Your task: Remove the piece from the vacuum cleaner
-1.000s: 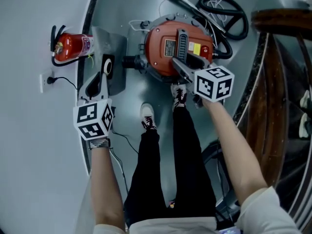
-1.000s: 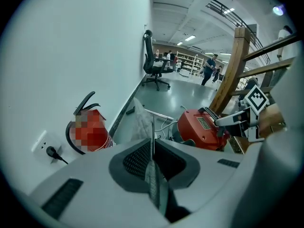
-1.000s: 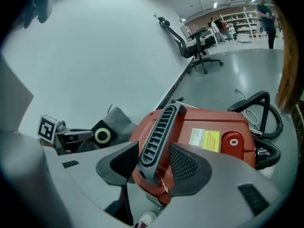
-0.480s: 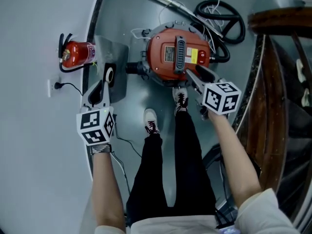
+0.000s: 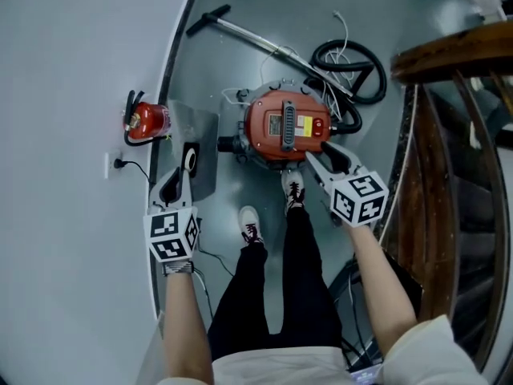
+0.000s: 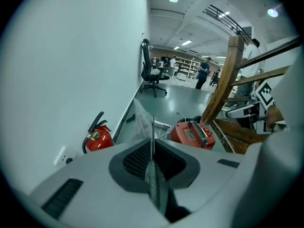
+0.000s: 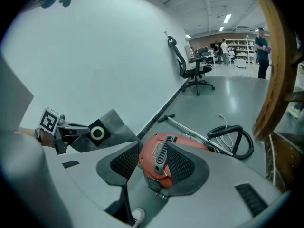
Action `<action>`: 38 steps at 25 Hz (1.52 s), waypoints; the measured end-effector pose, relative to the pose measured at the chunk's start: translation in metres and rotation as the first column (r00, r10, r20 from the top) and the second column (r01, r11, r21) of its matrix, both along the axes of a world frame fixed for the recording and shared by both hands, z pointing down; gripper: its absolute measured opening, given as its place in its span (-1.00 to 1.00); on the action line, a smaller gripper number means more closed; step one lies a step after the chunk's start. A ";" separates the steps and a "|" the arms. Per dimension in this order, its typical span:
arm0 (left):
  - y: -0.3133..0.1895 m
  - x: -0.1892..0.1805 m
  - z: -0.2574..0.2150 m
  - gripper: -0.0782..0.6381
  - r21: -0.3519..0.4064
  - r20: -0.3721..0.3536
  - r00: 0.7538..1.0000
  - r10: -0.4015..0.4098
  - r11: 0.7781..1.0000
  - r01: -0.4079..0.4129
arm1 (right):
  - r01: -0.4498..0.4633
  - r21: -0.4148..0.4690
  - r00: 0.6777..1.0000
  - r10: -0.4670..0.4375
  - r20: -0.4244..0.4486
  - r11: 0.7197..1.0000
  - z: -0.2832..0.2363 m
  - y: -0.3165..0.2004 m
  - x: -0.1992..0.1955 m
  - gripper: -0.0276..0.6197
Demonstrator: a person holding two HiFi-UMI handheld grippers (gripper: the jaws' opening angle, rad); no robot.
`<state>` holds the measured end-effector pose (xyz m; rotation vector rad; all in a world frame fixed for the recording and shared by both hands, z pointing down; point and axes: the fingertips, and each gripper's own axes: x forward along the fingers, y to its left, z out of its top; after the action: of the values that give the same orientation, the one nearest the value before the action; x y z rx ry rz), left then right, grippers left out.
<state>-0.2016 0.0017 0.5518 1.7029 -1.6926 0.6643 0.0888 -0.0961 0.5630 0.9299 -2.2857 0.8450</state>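
Left tool [image 5: 181,173] clamped shut, right tool [image 5: 324,156] spread

My left gripper [image 6: 152,148] pinches the flat grey dust bag [image 5: 204,141], with its black collar and white ring, left of centre. The round red vacuum cleaner [image 5: 287,125] stands upright just right of it.

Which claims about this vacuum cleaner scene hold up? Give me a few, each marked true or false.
1. The left tongs are shut on the grey dust bag. True.
2. The right tongs are clamped on the handle of the vacuum cleaner. False: they stand open with nothing clamped, and the vacuum cleaner shows beyond the gap.
3. A red fire extinguisher stands by the wall. True.
4. The black hose is coiled on top of the vacuum cleaner. False: it lies on the floor beside it.
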 end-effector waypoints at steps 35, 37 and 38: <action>0.010 0.069 -0.314 -0.69 0.306 0.061 0.963 0.261 0.914 -0.267 | 0.253 0.425 0.965 -0.195 -0.175 0.869 -0.343 0.063 -0.004 -0.79; 0.013 0.073 -0.334 -0.69 0.326 0.090 0.957 0.277 0.899 -0.291 | 0.265 0.457 0.962 -0.202 -0.182 0.849 -0.363 0.066 -0.006 -0.79; 0.014 0.074 -0.342 -0.69 0.336 0.101 0.954 0.283 0.893 -0.300 | 0.270 0.472 0.961 -0.207 -0.181 0.839 -0.373 0.070 -0.008 -0.79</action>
<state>-0.1280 0.0161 0.2098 2.2406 -1.6779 0.5659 0.0811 -0.0264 0.1901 0.8419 -2.4843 0.0814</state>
